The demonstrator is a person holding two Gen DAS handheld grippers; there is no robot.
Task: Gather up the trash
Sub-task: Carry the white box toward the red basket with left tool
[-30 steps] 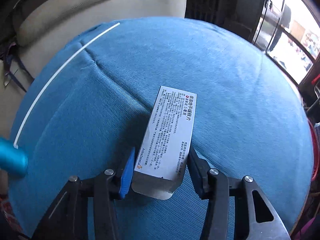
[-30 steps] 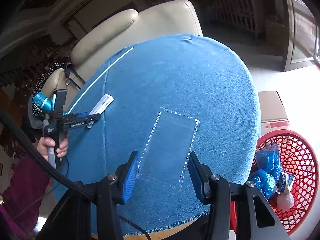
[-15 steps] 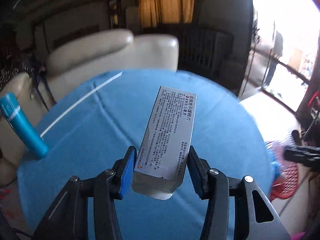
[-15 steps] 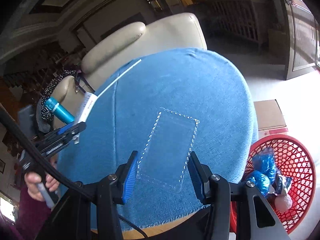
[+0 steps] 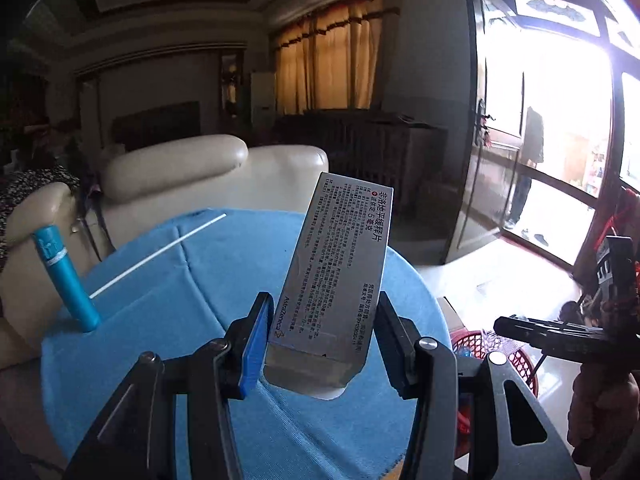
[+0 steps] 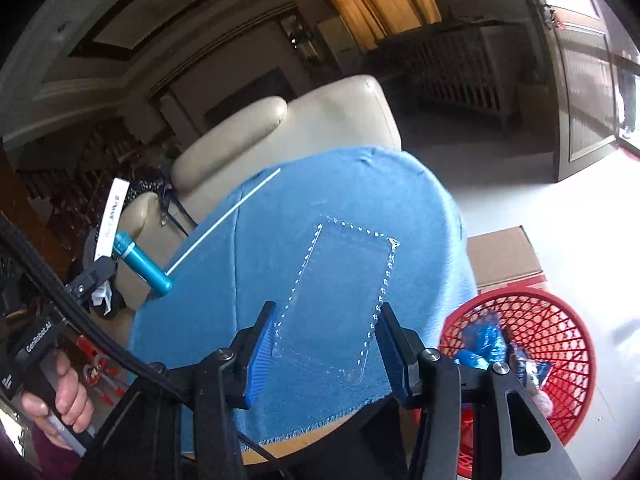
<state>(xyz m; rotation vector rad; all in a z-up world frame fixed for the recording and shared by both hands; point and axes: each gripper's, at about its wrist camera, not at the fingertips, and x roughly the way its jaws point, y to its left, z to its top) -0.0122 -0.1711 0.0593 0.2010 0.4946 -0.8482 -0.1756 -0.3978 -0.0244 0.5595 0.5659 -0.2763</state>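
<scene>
My left gripper [image 5: 322,340] is shut on a silver medicine box [image 5: 340,272] with printed text, held up above the blue-clothed round table [image 5: 160,320]. In the right wrist view that same box [image 6: 113,216] shows at far left, raised in the left gripper, with a hand [image 6: 66,396] on the handle below. My right gripper [image 6: 326,352] is shut on a clear plastic blister tray [image 6: 340,292], lifted over the table's near edge. A red mesh basket [image 6: 560,344] with blue wrappers inside stands on the floor at the right.
A teal bottle [image 6: 142,264] stands near the table's left edge, and a white straw [image 6: 224,216] lies across the cloth behind it. A cream armchair [image 5: 180,168] sits beyond the table. A cardboard box [image 6: 504,256] rests on the floor by the basket.
The left gripper rose well above the table with the box and tilted up, so the room fills its view. The right gripper lifted and shifted toward the basket, tray still held.
</scene>
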